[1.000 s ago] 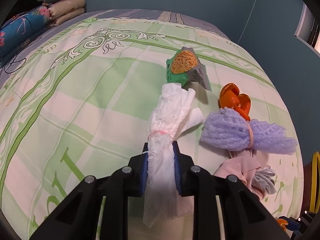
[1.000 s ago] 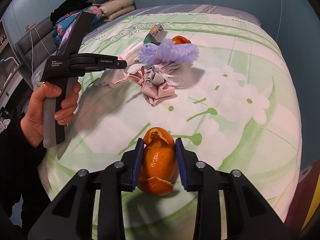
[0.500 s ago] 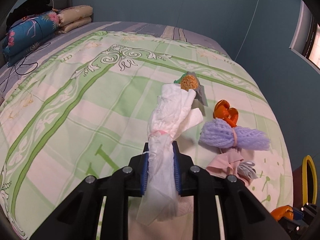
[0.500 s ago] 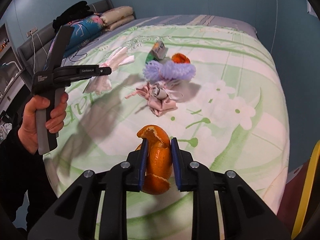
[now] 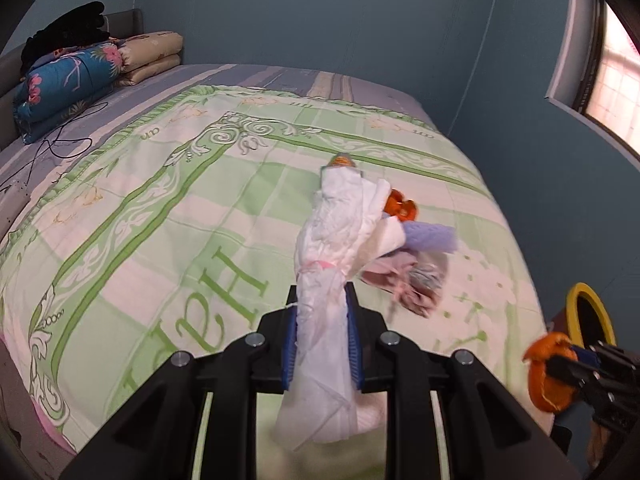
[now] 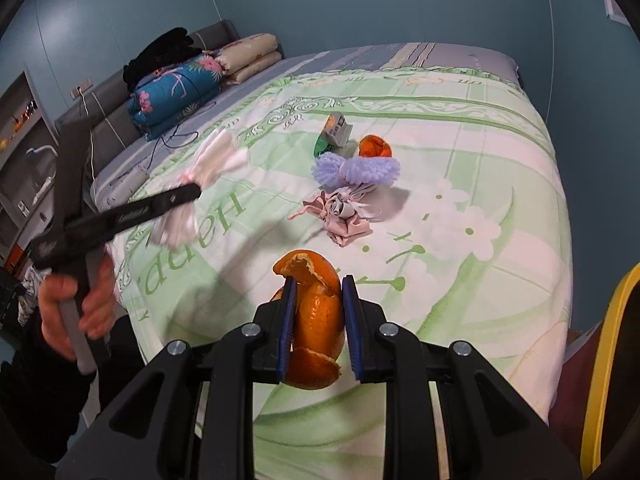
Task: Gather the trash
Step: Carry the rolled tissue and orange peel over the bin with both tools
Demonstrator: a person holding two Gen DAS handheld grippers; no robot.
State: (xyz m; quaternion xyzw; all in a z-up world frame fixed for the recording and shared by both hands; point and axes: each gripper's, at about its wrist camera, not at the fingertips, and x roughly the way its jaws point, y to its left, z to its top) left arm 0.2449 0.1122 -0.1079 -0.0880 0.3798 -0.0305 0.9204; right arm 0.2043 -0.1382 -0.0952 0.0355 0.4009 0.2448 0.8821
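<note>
My left gripper (image 5: 322,320) is shut on a crumpled white tissue bundle (image 5: 340,232) and holds it up above the bed. In the right wrist view this gripper (image 6: 196,192) is at the left with the tissue (image 6: 220,160) sticking out, a hand on its handle. Lifted off the cover, a curled orange peel (image 6: 316,320) sits squeezed in my shut right gripper (image 6: 318,300). The same peel (image 5: 546,376) shows at the lower right of the left wrist view. On the bed lie a green snack packet (image 6: 332,134), another orange peel (image 6: 374,147), a purple foam net (image 6: 356,170) and a pink-grey crumpled bundle (image 6: 344,216).
The green patterned bed cover (image 6: 480,160) fills both views. Folded quilts and pillows (image 6: 180,92) are stacked at the headboard, with a thin cable beside them. A yellow-rimmed container (image 5: 592,312) stands off the bed's right edge. Blue walls surround the bed.
Both grippers have risen and pulled back from the bed with their loads. The right jaws closed tighter on the orange peel. The left gripper swung further left in the right wrist view.
</note>
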